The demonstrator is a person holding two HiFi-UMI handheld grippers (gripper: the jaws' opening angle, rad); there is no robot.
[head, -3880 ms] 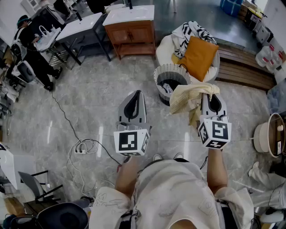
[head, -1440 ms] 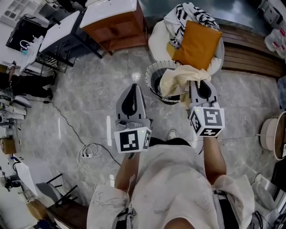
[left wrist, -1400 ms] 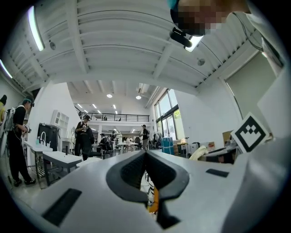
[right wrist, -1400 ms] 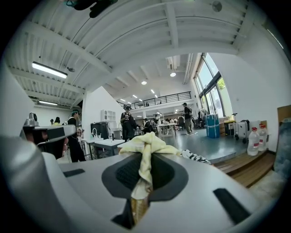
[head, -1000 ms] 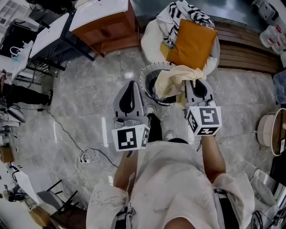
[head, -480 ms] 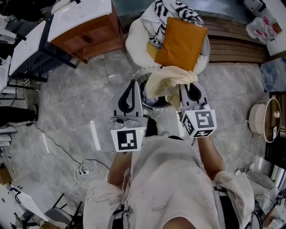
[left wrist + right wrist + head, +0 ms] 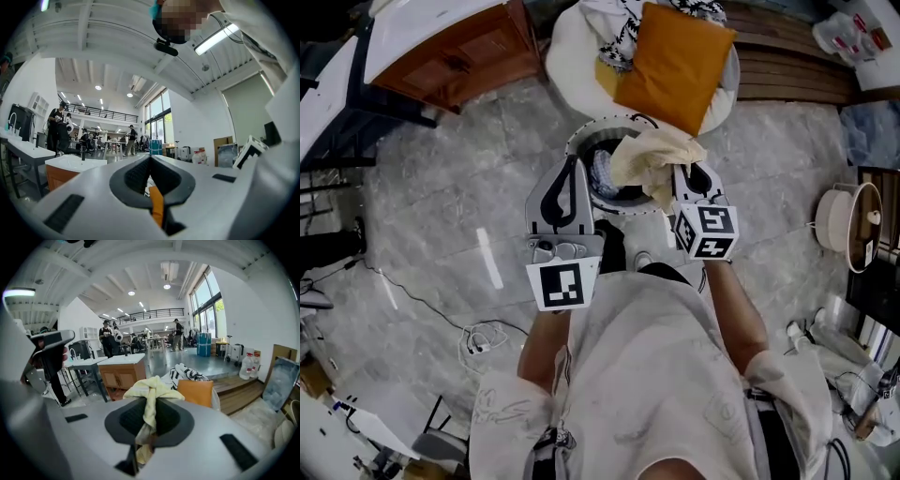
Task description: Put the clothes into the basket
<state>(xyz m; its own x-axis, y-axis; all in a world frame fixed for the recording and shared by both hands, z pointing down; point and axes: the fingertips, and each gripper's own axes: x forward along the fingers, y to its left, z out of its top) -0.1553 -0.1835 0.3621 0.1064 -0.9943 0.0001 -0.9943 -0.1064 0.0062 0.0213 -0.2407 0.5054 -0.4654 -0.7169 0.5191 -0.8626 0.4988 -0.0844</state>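
The basket (image 7: 591,128) stands on the grey marble floor (image 7: 441,206) directly in front of the person. It is round, with a white rim and a dark inside. A pale, finely striped piece of fabric (image 7: 602,174) lies inside it against the left wall; the rest of the inside is too dark or too covered to make out.

The right gripper (image 7: 686,174) holds a pale yellow cloth (image 7: 652,155) over the right half of the basket's opening. In the right gripper view its fingers (image 7: 133,420) are pinched narrow on a fold of that cloth (image 7: 150,390), which bunches above them and hangs down between them.

The left gripper (image 7: 571,167) sits just beside the basket's left rim. In the left gripper view its fingers (image 7: 136,176) are pressed together with nothing between them.

Beyond the basket is a round white seat (image 7: 572,47). It carries an orange cushion (image 7: 675,61) and, behind that, a black-and-white patterned cloth (image 7: 623,21). Both also show past the yellow cloth in the right gripper view, the cushion (image 7: 200,392) in front of the patterned cloth (image 7: 187,372).

A wooden cabinet (image 7: 459,61) stands to the left of the seat. A round cream pot (image 7: 844,220) sits on the floor well to the right; what it holds I cannot tell.
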